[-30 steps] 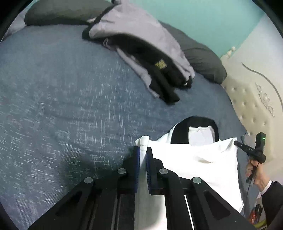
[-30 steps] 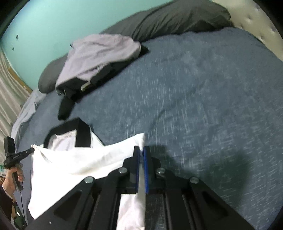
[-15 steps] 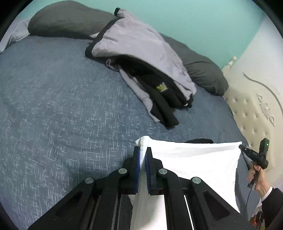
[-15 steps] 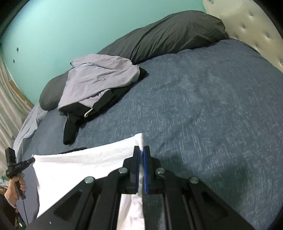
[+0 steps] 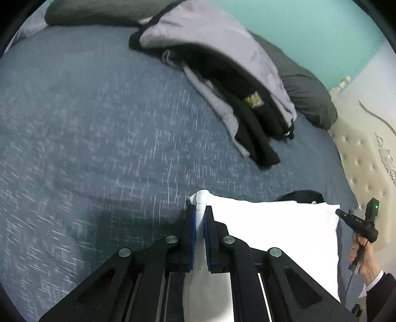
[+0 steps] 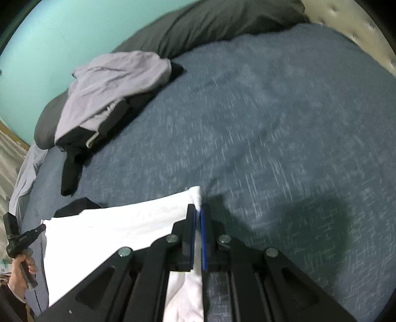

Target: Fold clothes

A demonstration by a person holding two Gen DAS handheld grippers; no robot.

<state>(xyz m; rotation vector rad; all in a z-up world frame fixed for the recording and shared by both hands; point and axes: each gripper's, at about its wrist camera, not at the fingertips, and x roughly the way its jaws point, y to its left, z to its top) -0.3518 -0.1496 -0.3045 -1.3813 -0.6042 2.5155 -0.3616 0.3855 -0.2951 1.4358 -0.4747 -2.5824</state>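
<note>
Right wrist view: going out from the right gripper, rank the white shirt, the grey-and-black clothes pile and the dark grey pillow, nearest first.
1. White shirt: clamped in the right gripper, spreading left.
2. Grey-and-black clothes pile: upper left on the blue bedspread.
3. Dark grey pillow: along the top, against the wall.

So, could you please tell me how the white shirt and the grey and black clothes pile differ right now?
The white shirt is pinched at two corners, by the left tool and right tool; the clothes pile is untouched. The shirt lies smooth near the tools; the pile sits rumpled by the pillows. Both rest on the blue bed.
</note>
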